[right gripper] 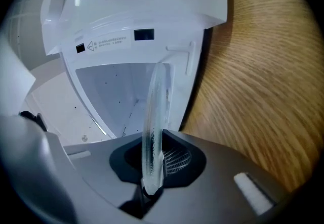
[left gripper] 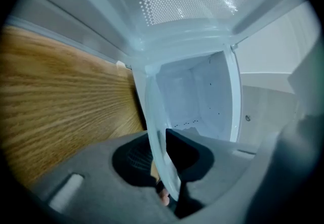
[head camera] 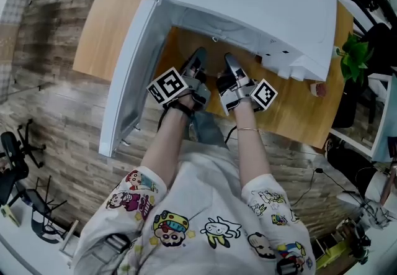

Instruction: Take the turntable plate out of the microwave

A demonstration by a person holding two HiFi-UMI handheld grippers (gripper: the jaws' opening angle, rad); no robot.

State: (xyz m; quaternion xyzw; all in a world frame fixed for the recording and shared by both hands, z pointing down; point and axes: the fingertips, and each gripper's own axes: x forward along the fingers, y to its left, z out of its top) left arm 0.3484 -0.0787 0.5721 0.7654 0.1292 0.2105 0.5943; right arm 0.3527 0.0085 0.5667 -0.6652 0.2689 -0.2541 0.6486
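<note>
Extraction step, mid-pull by the look of it. Both tools pinching the clear round glass turntable plate [left gripper: 156, 127] at its near rim. Plate seen edge-on in both gripper views, sitting at the mouth of the white microwave [head camera: 248, 0]; cannot tell whether fully clear of the cavity. Grip: left gripper [head camera: 198, 59] clamped on the rim, glass wedged between the pads; right gripper [head camera: 228, 61] likewise clamped tight on the rim, near the left one. Wide-open white microwave door [head camera: 127, 75] at the left, out of the path.

Next move likely: draw straight back toward the body, keep both hands level and in step, avoid knocking the rim on the cavity frame, then set down on free table space. Smooth glass, so probably slippery under thin pinch grips.

Support: light wooden table [head camera: 118, 13], microwave standing on it. Around: wood-plank floor [head camera: 56, 100], green potted plant [head camera: 353, 56] at right, black chair base [head camera: 18, 162] at left, cables [head camera: 310, 180] on floor at right.
</note>
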